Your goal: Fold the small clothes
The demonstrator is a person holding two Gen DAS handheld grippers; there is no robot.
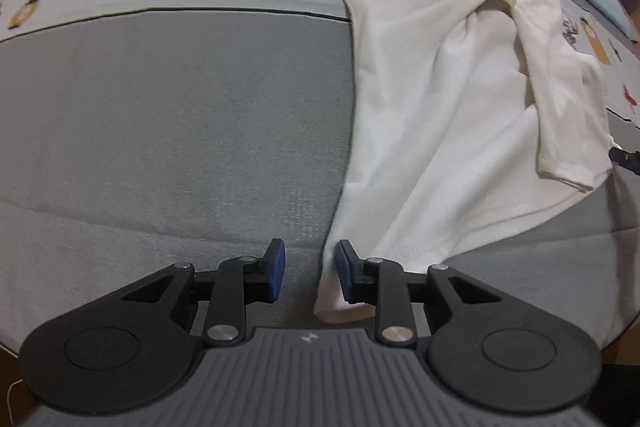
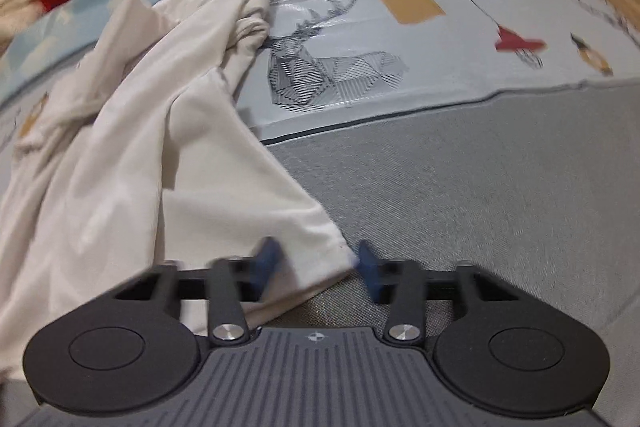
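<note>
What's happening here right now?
A person is working a white shirt spread on a grey bed cover with two handheld tools. The left claw stands open beside one bottom corner. The right claw straddles the other corner, pads apart. Neither grips the cloth; no fold has started.

Black hand-held gripper (image 1: 310, 277), blue pads (image 1: 278, 269), silver screws

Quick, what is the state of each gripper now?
Left gripper: open, beside the white shirt hem.
Right gripper: open, shirt corner between its pads, not pinched.

Crumpled white shirt (image 1: 440, 99) on grey bedding (image 1: 180, 131)
</note>
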